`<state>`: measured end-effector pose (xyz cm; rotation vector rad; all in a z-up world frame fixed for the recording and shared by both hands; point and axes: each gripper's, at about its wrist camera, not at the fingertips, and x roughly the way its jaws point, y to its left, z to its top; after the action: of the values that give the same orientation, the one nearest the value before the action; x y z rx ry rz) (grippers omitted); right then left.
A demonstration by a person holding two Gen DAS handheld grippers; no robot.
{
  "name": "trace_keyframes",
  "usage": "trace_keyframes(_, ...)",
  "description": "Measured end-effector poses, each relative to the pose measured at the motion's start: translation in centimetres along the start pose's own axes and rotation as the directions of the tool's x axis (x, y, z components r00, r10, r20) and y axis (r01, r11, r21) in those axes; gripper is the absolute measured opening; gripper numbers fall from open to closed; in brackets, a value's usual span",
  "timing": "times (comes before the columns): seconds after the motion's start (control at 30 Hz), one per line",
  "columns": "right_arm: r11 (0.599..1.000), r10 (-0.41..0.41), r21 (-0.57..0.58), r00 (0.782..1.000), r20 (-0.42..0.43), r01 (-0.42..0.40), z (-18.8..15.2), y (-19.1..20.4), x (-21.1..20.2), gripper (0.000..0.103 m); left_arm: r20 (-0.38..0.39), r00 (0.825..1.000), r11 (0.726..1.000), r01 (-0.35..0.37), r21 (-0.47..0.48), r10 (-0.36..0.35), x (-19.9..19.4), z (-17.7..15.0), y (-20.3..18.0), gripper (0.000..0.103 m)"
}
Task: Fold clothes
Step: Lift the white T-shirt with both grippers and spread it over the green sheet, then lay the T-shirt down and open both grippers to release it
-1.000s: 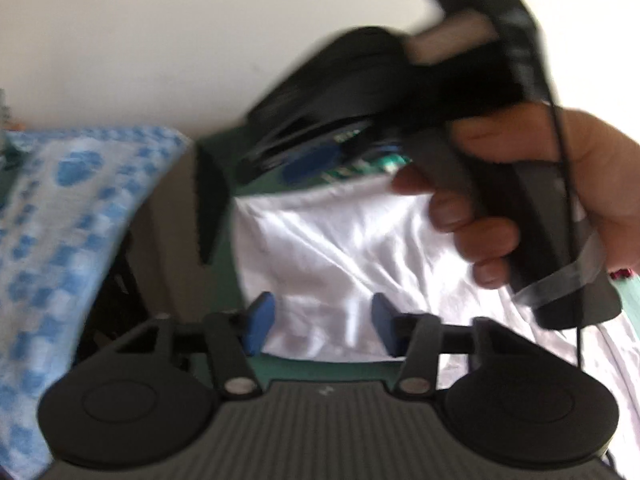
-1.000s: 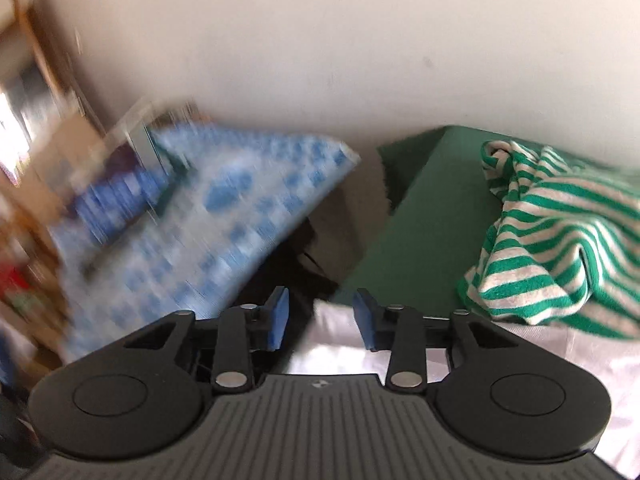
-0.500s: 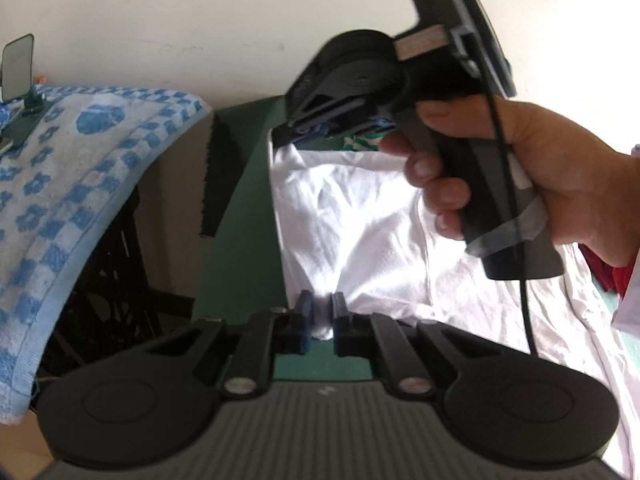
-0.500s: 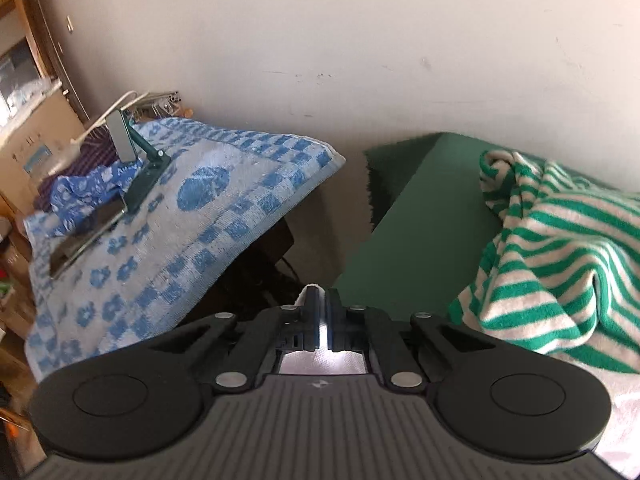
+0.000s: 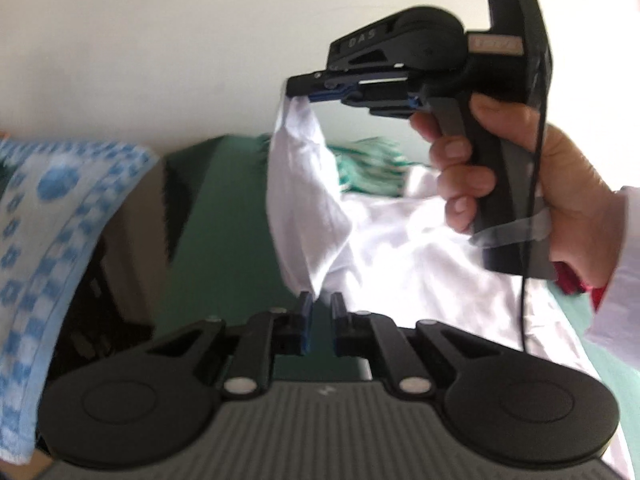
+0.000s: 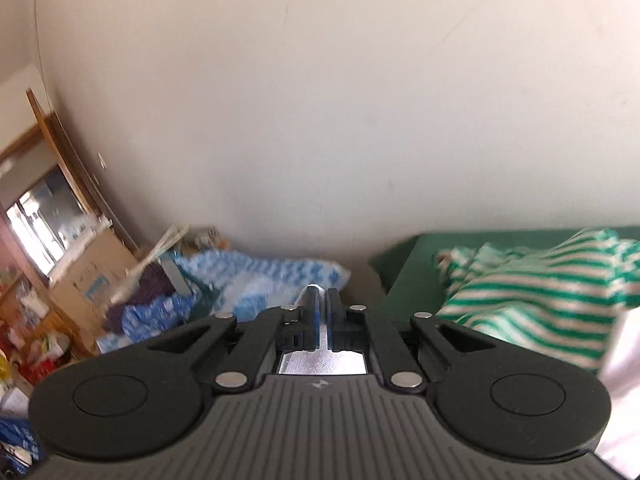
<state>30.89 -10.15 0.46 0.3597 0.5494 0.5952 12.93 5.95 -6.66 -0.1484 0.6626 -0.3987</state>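
Note:
A white garment (image 5: 384,236) lies on the green table cover (image 5: 228,216); its left edge is lifted at two corners. My left gripper (image 5: 320,304) is shut on the near corner, which sticks up between the blue pads. In the left wrist view my right gripper (image 5: 298,94), held by a hand (image 5: 520,176), is raised against the wall and shut on the far corner, the cloth hanging from it. In the right wrist view the right gripper (image 6: 322,300) pinches white cloth (image 6: 322,362), which shows between and under the fingers.
A green-and-white striped garment (image 6: 536,304) is heaped on the green cover near the wall. A blue checked towel (image 5: 52,216) drapes a stand left of the table, with a dark gap between them. Boxes and clutter (image 6: 80,280) fill the far left corner.
Both grippers went from open to shut on corners of the white garment. Both then rose, the right one much higher and turned upward, pulling the garment's left edge off the table.

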Motion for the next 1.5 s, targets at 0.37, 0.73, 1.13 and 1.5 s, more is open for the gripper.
trace_keyframes(0.37, 0.987, -0.013, 0.163, 0.984, 0.177, -0.017, -1.2, -8.4, -11.8, 0.004, -0.027, 0.986, 0.980, 0.165, 0.112, -0.163, 0.7, -0.1, -10.2, 0.004)
trace_keyframes(0.73, 0.930, -0.209, 0.324, 0.974, 0.085, 0.171, -7.3, -18.6, -16.4, 0.011, -0.076, 0.997, 0.955, 0.008, 0.297, 0.015, 0.5, -5.4, -14.3, 0.051)
trace_keyframes(1.13, 0.937, -0.287, 0.178, 0.953, -0.101, 0.301, -9.4, -16.7, -14.0, 0.036, -0.221, 0.972, 0.949, -0.010, 0.315, 0.083, 4.7, -8.2, -14.6, 0.067)
trace_keyframes(1.5, 0.952, -0.298, 0.042, 0.951, -0.084, 0.303, -12.0, -11.9, -19.9, 0.028, -0.226, 0.974, 0.935, 0.056, 0.350, 0.026, 3.1, -10.2, -14.4, 0.085)
